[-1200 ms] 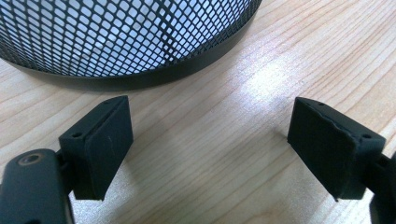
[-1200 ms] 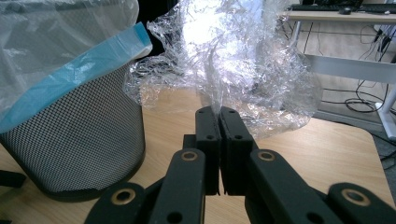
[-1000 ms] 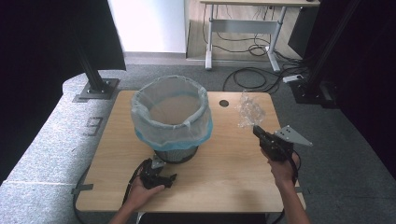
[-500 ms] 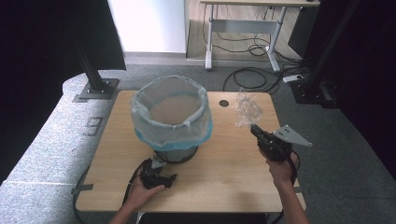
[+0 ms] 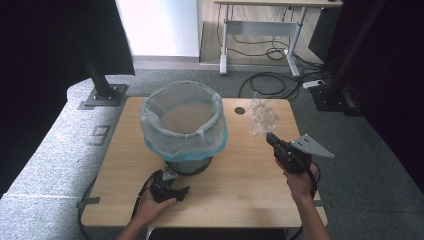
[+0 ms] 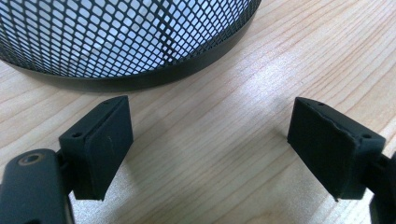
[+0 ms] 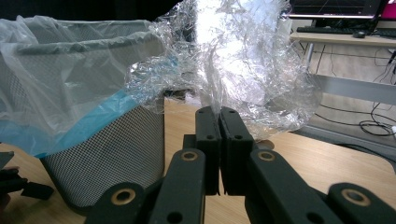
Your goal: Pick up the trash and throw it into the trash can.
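1. My right gripper [image 5: 270, 138] is at the middle right of the high view, lifted over the counter [image 5: 250, 175].
2. Its jaws are squeezed tight together. They pinch a crumpled clear wrap [image 7: 238, 60] by its bottom edge.
3. In the high view the wrap [image 5: 261, 116] sticks up from the jaw tips, in the upper right part of the counter.
4. The bin [image 5: 184, 127] stands in the middle of the high view. It is a black mesh bin with a thin bag [image 5: 150, 131] folded over its rim, clear and blue.
5. In the right gripper view the bin [image 7: 107, 154] is at the left, and the wrap is beside it at the top, near the rim.
6. My left gripper [image 5: 170, 187] rests low on the counter at the lower left of the high view, just in front of the bin.
7. Its jaws stand wide apart with only bare wood between them. The foot of the bin [image 6: 140, 42] fills the top of the left gripper view.
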`<state>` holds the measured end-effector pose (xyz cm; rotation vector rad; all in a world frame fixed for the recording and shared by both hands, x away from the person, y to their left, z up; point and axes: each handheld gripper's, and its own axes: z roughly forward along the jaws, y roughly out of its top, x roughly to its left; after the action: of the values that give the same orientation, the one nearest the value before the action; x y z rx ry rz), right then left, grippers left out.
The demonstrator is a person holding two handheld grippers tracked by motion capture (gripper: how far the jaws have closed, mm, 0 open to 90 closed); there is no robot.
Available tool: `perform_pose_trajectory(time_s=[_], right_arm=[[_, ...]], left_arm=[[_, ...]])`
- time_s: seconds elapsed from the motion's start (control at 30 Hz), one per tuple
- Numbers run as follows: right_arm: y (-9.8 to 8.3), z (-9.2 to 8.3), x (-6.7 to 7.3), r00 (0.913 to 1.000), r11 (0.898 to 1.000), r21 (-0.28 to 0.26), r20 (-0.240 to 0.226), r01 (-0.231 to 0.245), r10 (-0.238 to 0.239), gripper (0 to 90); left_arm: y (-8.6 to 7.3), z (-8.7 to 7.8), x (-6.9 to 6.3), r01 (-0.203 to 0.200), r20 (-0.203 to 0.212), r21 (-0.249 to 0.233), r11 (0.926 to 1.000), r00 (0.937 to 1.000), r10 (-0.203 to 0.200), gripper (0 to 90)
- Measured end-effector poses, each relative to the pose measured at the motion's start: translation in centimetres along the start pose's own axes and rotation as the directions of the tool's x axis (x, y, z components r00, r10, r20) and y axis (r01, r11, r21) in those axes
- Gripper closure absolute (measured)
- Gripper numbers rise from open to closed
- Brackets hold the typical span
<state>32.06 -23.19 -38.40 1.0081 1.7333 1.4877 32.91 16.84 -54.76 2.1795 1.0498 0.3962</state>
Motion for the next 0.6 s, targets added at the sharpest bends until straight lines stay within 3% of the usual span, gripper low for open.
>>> perform_pose_trajectory(time_s=[0.6], right_arm=[[0.46,-0.07,0.72,0.9999,1.000,-0.023,-0.012,0.011,-0.012,86.7]], left_arm=[[0.01,0.00,-0.01,0.000,0.001,0.002,1.0000,1.0000,0.000,14.0]])
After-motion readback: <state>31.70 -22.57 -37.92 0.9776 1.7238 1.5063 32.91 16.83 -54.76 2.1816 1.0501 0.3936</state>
